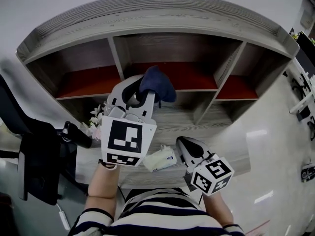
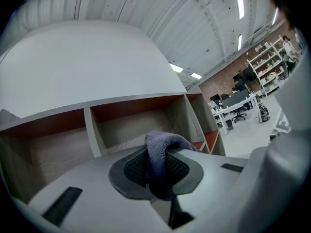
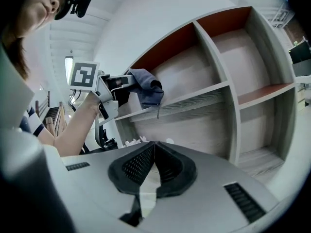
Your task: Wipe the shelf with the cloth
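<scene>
**Cloth held up at the middle shelf board**

The dark blue cloth (image 1: 156, 84) is bunched between the jaws of the left gripper (image 1: 139, 91), which pinch it tight. It hangs at the front edge of the middle board of the grey wooden shelf (image 1: 197, 31), before the centre compartment. Nearer and to the right, the right gripper (image 1: 191, 149) sits low over the bottom ledge, its jaws pressed together with nothing between them. A small white object (image 1: 160, 160) lies just left of it, and white flowers (image 1: 96, 117) stand further left.
</scene>
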Demonstrator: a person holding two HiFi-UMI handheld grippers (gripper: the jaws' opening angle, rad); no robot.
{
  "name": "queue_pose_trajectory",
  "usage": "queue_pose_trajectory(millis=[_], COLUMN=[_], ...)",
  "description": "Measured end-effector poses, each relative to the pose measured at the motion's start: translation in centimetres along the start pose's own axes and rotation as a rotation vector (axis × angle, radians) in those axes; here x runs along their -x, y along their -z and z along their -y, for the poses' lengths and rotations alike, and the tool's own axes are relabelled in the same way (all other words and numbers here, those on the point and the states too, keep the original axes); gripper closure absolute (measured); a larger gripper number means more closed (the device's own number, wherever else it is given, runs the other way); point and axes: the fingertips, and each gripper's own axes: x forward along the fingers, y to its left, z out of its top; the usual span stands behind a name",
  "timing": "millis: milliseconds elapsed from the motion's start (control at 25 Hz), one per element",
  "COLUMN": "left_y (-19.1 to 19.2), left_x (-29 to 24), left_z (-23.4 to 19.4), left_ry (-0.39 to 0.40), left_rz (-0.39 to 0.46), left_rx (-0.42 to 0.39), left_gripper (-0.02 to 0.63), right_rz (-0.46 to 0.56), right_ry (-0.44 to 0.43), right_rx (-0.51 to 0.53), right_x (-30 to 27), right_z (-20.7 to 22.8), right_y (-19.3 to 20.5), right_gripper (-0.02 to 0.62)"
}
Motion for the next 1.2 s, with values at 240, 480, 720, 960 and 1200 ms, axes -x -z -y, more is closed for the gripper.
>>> queue_pose_trajectory(millis=[240,480,720,960,1200], left_y=[0.4,1.5,2.3,4.7,5.7], left_x=[-2.1,-2.8,-3.9,-5.8,-7.2], left_z=[-1.3,-2.9,-3.2,-1.9,-0.8], left_ry=[-0.145,-0.337,-0.418,-0.357,-0.291], left_rz=[-0.051,-0.124,-0.177,-0.308,-0.369], left_rx=[-0.11,-0.236,-0.335,-0.382,-0.396], left_gripper=[0.557,0.557,0.557,0.557,0.557], right_rz=[0.007,-0.004,-0.012,-0.016,-0.014], right_ry=[0.036,0.041,0.047,0.045,0.054], right_rx=[-0.017,-0.015,-0.011,-0.007,-0.01], right_x=[0.7,0.7,0.9,1.1,1.4], right_z=[1.4,1.6,1.8,2.0,2.7], right_y=[0.1,0.5,0.7,0.7,0.6], right_gripper=[0.569,0.569,0.569,0.569,0.569])
